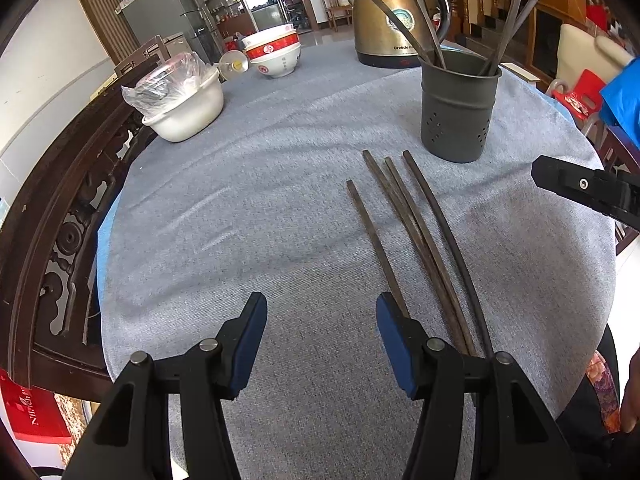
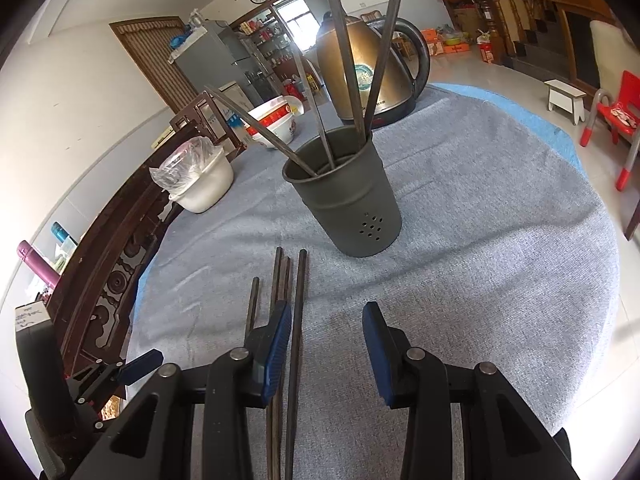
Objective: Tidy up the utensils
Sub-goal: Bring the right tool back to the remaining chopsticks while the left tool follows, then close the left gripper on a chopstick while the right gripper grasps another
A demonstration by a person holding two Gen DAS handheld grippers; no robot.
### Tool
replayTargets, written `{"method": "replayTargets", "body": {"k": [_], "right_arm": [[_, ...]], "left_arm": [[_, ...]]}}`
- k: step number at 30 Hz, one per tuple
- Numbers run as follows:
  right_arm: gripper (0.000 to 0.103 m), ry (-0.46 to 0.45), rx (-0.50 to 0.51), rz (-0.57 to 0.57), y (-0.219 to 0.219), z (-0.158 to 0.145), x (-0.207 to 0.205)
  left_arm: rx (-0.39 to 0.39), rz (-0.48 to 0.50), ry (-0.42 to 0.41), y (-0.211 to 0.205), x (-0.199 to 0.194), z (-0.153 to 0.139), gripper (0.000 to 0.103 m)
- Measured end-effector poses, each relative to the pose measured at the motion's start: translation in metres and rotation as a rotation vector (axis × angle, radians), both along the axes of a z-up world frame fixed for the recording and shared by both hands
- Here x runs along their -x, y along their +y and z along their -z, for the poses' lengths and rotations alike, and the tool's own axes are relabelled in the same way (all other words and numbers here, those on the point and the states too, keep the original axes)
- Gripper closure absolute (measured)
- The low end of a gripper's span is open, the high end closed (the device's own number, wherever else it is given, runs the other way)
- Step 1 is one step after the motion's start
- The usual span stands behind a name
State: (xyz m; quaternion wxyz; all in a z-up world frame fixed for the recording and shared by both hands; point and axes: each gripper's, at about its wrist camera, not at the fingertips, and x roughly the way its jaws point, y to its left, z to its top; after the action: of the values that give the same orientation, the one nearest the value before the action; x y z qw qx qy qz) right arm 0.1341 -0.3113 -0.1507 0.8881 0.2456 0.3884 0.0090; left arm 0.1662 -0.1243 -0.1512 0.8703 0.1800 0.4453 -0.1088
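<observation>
Chopsticks (image 1: 404, 216) — four loose, side by side on the grey-clothed worktop (image 1: 240, 220), just before the grey holder (image 2: 348, 200) with more upright inside; left gripper (image 1: 320, 320) and right gripper (image 2: 326, 326), jaws apart, empty; kettle (image 1: 394, 16) behind.

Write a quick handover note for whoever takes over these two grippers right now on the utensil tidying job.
Left gripper: jaws open, empty, low over the grey cloth.
Right gripper: jaws open, empty, above the cloth.
Four loose chopsticks lie side by side on the cloth, just in front of the grey holder cup.
Done: several chopsticks already stand in the holder.
Left: pick up the four loose ones and drop them into the holder. The kettle and bowls sit behind.
</observation>
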Motion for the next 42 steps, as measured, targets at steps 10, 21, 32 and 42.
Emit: {"method": "replayTargets", "body": {"k": [10, 21, 32, 42], "right_arm": [[0.065, 0.04, 0.017, -0.052, 0.013, 0.007, -0.03], [0.085, 0.135, 0.068, -0.124, 0.045, 0.037, -0.092], [0.085, 0.231, 0.09, -0.131, 0.044, 0.057, -0.121], [0.095, 0.225, 0.144, -0.153, 0.055, 0.054, -0.125]], "left_arm": [[0.121, -0.034, 0.088, 0.019, -0.033, -0.001, 0.045], [0.314, -0.045, 0.298, 0.02, -0.103, 0.015, 0.052], [0.366, -0.028, 0.425, 0.0, -0.137, 0.036, 0.06], [0.393, -0.007, 0.432, -0.009, -0.156, 0.043, 0.093]]}}
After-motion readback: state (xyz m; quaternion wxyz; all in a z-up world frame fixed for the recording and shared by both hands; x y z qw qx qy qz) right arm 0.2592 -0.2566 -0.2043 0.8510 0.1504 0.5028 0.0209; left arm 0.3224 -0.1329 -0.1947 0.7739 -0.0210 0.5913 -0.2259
